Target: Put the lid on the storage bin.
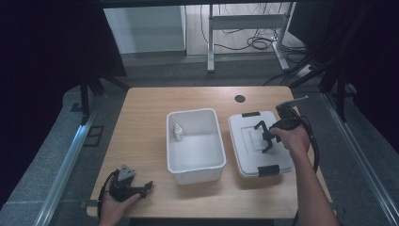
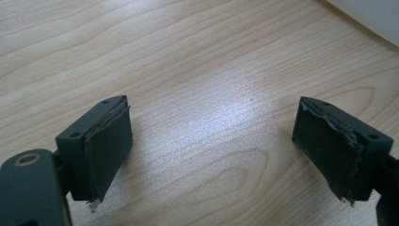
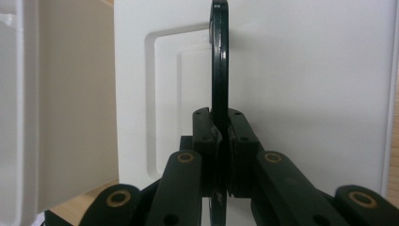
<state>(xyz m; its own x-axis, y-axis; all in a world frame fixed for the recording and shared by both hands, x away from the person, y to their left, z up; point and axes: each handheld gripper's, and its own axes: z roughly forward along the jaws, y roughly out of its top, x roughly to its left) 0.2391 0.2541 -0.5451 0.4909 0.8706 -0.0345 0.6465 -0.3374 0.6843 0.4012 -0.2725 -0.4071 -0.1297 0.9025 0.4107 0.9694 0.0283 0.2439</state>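
Note:
A white lid [image 1: 254, 157] with black latches lies flat on the table, right of an open white bin [image 1: 195, 113]. Inside the bin stands a small white bottle [image 1: 178, 132]. My right gripper [image 1: 264, 137] hovers over the lid, shut on a thin black handle-like piece [image 3: 219, 56] that shows edge-on, upright in front of the lid [image 3: 306, 70]; its jaws [image 3: 220, 127] pinch the piece's lower part. My left gripper [image 1: 147, 187] rests at the table's front left corner, open, with bare wood between its pads [image 2: 110, 146], as seen in the left gripper view [image 2: 211, 141].
The wooden table [image 1: 141, 122] has a round black grommet [image 1: 240, 99] near its far edge. Black latches sit at the lid's far end [image 1: 251, 114] and near end [image 1: 268, 170]. The bin's wall [image 3: 14, 94] stands left of the lid. Beyond the table are desk legs and cables.

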